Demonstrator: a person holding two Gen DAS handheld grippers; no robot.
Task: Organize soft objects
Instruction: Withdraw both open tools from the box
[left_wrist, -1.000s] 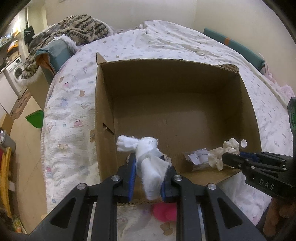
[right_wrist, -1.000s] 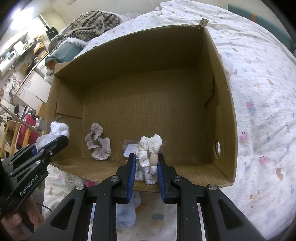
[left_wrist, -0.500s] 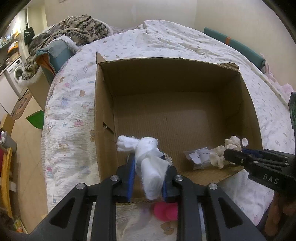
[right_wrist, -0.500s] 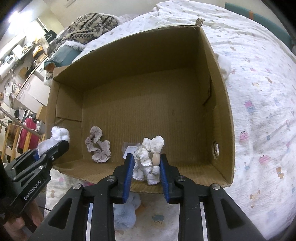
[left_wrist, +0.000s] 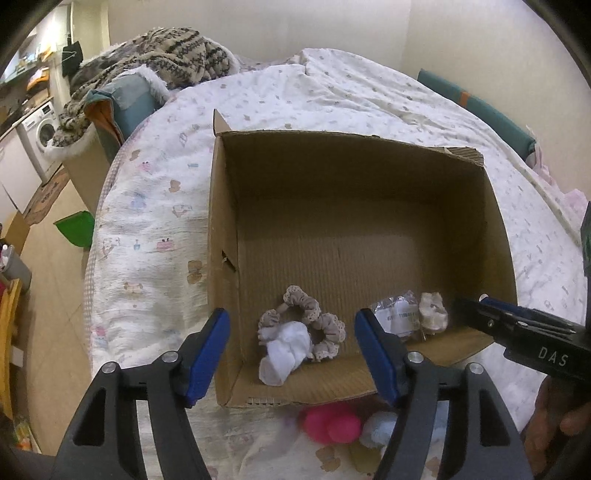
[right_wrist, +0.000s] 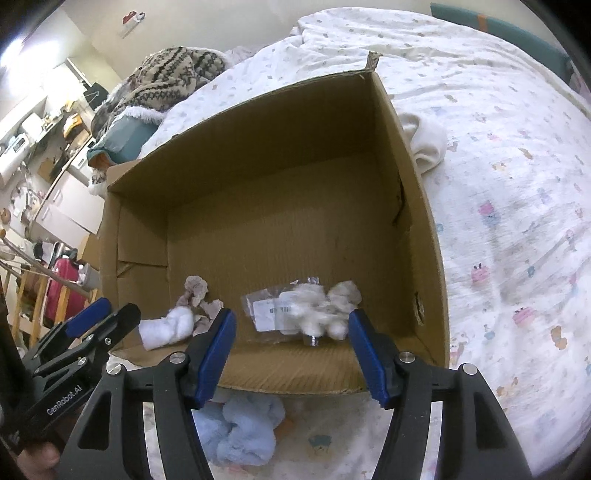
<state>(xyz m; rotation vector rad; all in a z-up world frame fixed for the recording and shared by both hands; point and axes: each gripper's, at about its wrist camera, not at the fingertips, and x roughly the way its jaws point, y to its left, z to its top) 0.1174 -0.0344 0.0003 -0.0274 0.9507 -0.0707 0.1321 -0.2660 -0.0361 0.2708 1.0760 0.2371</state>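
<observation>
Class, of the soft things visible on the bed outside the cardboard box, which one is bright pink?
The pink pompom, just in front of the box's near wall; the fluffy item beside it is pale blue.

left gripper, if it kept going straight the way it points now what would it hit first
Likely the white cloth bundle lying on the grey frilly scrunchie inside the brown cardboard box. The left gripper has its jaws opening, nothing between them; depth is uncertain.

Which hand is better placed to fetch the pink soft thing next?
Probably the left: the pink pompom lies just below the left tongs, outside the cardboard box. Those jaws are opening, empty.
</observation>
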